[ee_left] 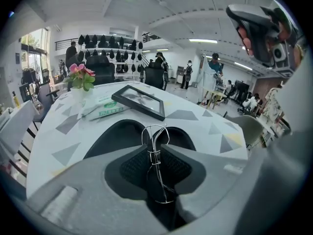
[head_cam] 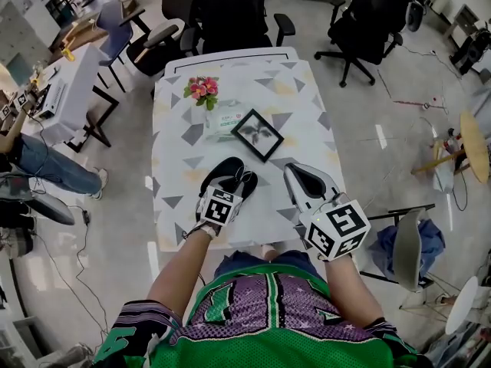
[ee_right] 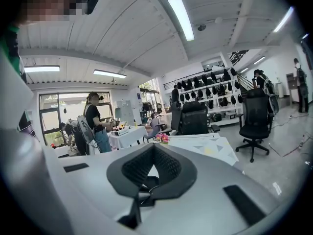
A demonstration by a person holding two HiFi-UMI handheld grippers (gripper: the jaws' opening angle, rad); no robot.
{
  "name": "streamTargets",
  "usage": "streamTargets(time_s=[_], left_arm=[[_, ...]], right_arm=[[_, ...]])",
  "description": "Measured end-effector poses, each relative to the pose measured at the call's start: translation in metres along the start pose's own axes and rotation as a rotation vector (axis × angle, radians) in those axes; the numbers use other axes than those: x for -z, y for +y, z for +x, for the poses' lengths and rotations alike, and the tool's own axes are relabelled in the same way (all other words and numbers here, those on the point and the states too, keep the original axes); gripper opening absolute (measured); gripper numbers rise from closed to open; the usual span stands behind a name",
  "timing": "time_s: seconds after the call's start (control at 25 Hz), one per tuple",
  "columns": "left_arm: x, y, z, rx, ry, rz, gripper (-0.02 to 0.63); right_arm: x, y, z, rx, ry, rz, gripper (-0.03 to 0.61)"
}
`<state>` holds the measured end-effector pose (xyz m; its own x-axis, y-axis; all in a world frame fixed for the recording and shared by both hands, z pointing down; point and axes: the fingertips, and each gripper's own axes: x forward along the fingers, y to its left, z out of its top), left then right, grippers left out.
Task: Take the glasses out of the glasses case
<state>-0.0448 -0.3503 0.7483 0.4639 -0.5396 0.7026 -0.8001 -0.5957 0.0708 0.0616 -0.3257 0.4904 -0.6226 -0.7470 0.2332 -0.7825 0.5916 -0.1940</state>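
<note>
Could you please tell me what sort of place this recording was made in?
Likely a shared lab or workshop: rolling office chairs, a wall rack of black gear, and a side table loaded with equipment.

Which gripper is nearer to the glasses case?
Left. The left gripper is right over the glasses case, closed on the glasses; the right gripper hangs beside it, to its right, apart.

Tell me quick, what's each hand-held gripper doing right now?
Left hand-held gripper: closed on the thin silver wire-framed glasses, over the open black case.
Right hand-held gripper: closed, holding nothing.
</note>
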Motion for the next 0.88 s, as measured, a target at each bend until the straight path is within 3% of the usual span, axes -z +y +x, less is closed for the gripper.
streamTargets(time_s=[0.4,0.88], left_arm=[[-0.0041,0.0011,-0.0003,0.018,0.01,-0.043,0.084],[-0.0025,0.0059,0.0012,0.026,0.034,-0.062,0.025]], right_arm=[[-0.0001,0.0008,-0.0008,0.006,0.004,-0.001,0.003],[-0.0019,-0.0007,0.0003,0.0,0.006,0.014,0.003]])
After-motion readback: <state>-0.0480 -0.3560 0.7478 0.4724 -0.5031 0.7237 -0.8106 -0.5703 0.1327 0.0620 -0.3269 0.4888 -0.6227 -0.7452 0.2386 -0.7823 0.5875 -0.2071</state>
